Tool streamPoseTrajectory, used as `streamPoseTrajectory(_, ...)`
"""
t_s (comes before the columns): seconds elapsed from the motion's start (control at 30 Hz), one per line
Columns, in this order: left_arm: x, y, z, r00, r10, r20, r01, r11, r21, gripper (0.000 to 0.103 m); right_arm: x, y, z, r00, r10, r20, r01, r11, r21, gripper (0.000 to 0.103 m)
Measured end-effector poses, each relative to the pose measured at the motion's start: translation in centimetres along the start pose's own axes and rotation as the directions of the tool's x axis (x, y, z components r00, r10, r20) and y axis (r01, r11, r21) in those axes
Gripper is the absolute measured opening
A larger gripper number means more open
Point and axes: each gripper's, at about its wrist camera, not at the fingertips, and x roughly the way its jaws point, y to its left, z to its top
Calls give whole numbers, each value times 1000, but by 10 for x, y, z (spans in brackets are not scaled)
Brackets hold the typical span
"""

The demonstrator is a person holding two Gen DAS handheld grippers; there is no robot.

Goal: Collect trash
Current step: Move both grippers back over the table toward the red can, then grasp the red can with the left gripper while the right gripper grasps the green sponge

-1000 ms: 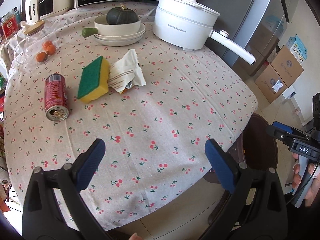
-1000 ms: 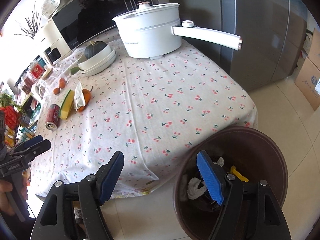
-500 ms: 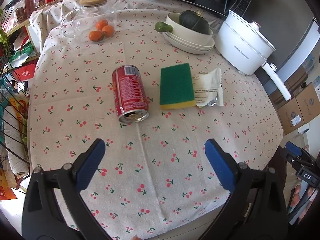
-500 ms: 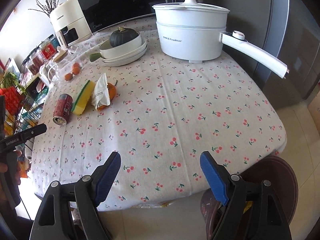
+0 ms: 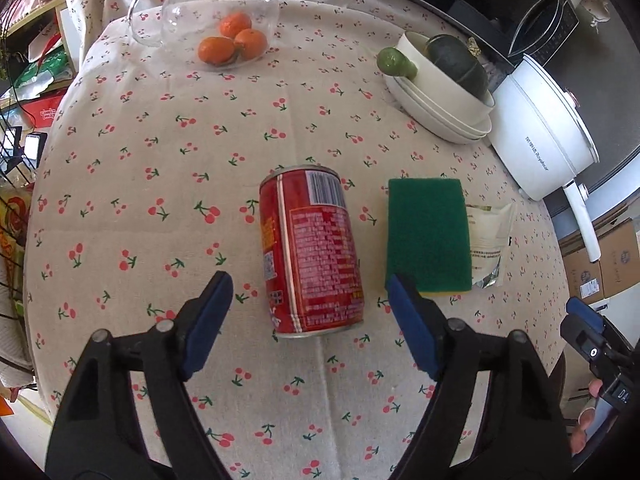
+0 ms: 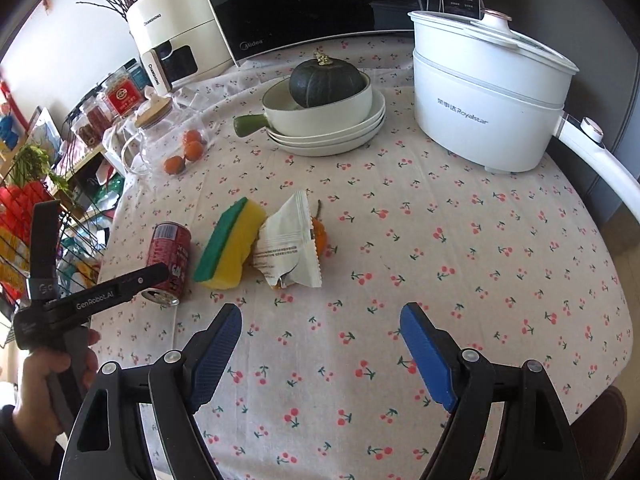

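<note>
Blue pads line both fingers of the left gripper [image 5: 310, 320], which is released, its jaws standing wide apart. The red can [image 5: 310, 250] lies on its side on the worktop [image 5: 160, 152], directly ahead of this gripper; the can's near end sits between the two pads without touching either. The barcode end of the can points away from the gripper.

Just right of the can lies a sponge [image 5: 428, 236], green face up, with a yellow layer below. The gripper's right pad overlaps the sponge's near corner in the left wrist view; contact cannot be determined. A white wrapper [image 5: 490, 246] lies against the far side of the sponge from the can. In the right wrist view an orange fruit [image 6: 319, 234] shows partly from behind the wrapper.

Beyond the can stands a glass jug [image 5: 208, 4], with three small oranges [image 5: 234, 42] at its base. Right of the jug and beyond the sponge, a bowl holding a dark green squash [image 6: 326, 84] rests on stacked plates [image 6: 332, 136]. A white electric pot [image 6: 488, 92] stands right of the plates.

The right gripper [image 6: 320, 344] is also released, jaws wide, holding nothing. It hovers over bare cherry-print cloth, on the near side of the wrapper and well apart from the can.
</note>
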Motion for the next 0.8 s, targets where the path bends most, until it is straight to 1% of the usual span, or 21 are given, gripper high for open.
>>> streamPoseTrajectory(0.07, 7, 2, 2, 1000, -8, -19, 8, 1000, -7, 67, 7, 5, 2, 1000, -8, -8, 8, 1000, 0, 83)
streamPoseTrajectory(0.1, 8, 3, 2, 1000, -16, -24, 16, 1000, -8, 59, 11, 7, 4, 1000, -11, -10, 11, 1000, 0, 83)
streamPoseTrajectory(0.13, 8, 3, 3, 999, -19, -27, 19, 1000, -7, 55, 13, 9, 6, 1000, -15, -10, 15, 1000, 3, 83)
streamPoseTrajectory(0.2, 3, 6, 2, 1000, -15, -19, 15, 1000, 2, 54, 18, 15, 10, 1000, -22, -10, 22, 1000, 7, 83)
streamPoseTrajectory(0.33, -14, 20, -2, 1000, 31, 6, -31, 999, 8, 54, 24, 38, 17, 1000, -26, 0, 26, 1000, -7, 83)
streamPoseTrajectory(0.5, -31, 56, -10, 993, 112, 32, -112, 994, -7, 54, 39, 84, 26, 999, -38, 16, 39, 997, -70, 83)
streamPoseTrajectory(0.6, -34, 77, -17, 990, 137, 23, -136, 991, -16, 54, 55, 110, 27, 998, -56, 9, 56, 993, -106, 83)
streamPoseTrajectory(0.7, -38, 95, -23, 991, 131, 20, -130, 991, -42, 54, 73, 133, 24, 995, -99, 7, 98, 983, -157, 82)
streamPoseTrajectory(0.8, -42, 105, -25, 992, 126, 22, -124, 991, -52, 54, 92, 150, 22, 985, -170, 5, 168, 963, -209, 82)
